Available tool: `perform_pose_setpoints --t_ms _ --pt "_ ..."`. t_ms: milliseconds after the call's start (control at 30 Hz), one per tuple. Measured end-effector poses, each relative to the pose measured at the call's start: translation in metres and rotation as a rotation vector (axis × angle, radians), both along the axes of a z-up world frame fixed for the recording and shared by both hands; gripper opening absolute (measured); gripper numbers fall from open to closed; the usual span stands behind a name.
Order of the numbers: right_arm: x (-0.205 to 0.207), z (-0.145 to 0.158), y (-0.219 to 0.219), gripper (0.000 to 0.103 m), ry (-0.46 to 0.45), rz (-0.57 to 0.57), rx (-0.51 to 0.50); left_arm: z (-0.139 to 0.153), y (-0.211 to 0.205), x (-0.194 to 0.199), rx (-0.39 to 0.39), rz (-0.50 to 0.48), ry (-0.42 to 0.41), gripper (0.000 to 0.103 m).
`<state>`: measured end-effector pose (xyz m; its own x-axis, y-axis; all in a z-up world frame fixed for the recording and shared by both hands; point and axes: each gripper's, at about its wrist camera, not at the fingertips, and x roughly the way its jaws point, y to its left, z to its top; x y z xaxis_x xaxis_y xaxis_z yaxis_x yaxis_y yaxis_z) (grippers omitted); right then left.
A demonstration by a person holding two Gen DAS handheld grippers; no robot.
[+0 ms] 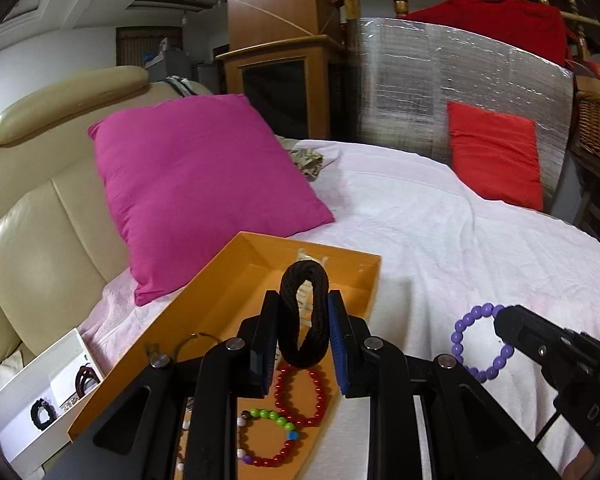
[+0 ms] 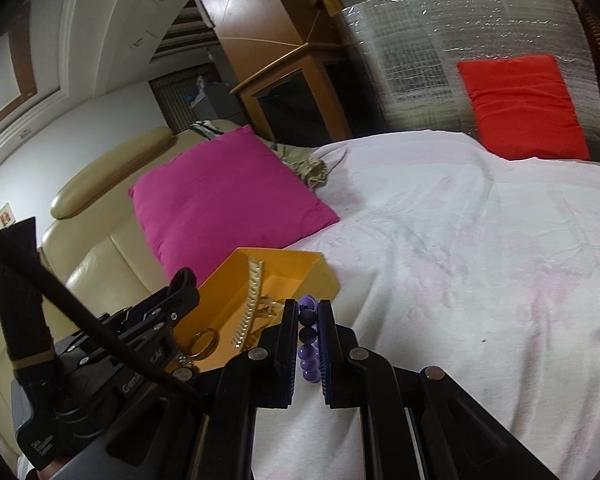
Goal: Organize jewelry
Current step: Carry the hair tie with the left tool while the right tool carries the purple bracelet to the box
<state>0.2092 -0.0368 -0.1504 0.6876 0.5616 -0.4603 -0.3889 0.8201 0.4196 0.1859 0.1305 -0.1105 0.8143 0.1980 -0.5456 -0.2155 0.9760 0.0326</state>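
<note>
My left gripper (image 1: 304,316) is shut on a black fabric hair tie (image 1: 304,312) and holds it above the orange tray (image 1: 236,280). In the tray lie a red bead bracelet (image 1: 300,396), a multicoloured bead bracelet (image 1: 268,440), a thin hoop (image 1: 196,340) and a pale comb clip (image 2: 250,308) with a gold ring (image 2: 204,342). My right gripper (image 2: 309,320) is shut on a purple bead bracelet (image 2: 308,344), just right of the tray above the white sheet; the left wrist view shows the right gripper (image 1: 500,314) holding that bracelet (image 1: 480,344).
A magenta pillow (image 1: 200,188) lies behind the tray against the beige leather headboard (image 1: 40,208). A white box (image 1: 40,396) with dark hair ties sits left of the tray. A red cushion (image 1: 496,152) leans on a silver panel at the far side of the white bed sheet (image 1: 440,232).
</note>
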Motion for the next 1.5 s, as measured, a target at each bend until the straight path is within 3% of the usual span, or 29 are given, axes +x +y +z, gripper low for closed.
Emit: perform_pose_setpoints --t_ms 600,1167,1500 --pt "-0.013 -0.004 0.047 0.011 0.001 0.149 0.016 -0.010 0.043 -0.006 0.024 0.164 0.028 0.025" --pt "-0.038 -0.002 0.075 0.010 0.005 0.292 0.054 -0.024 0.093 -0.041 0.040 0.352 0.069 0.025" --pt "-0.052 -0.018 0.106 0.010 0.041 0.391 0.031 -0.031 0.109 -0.049 0.019 0.393 0.101 0.025"
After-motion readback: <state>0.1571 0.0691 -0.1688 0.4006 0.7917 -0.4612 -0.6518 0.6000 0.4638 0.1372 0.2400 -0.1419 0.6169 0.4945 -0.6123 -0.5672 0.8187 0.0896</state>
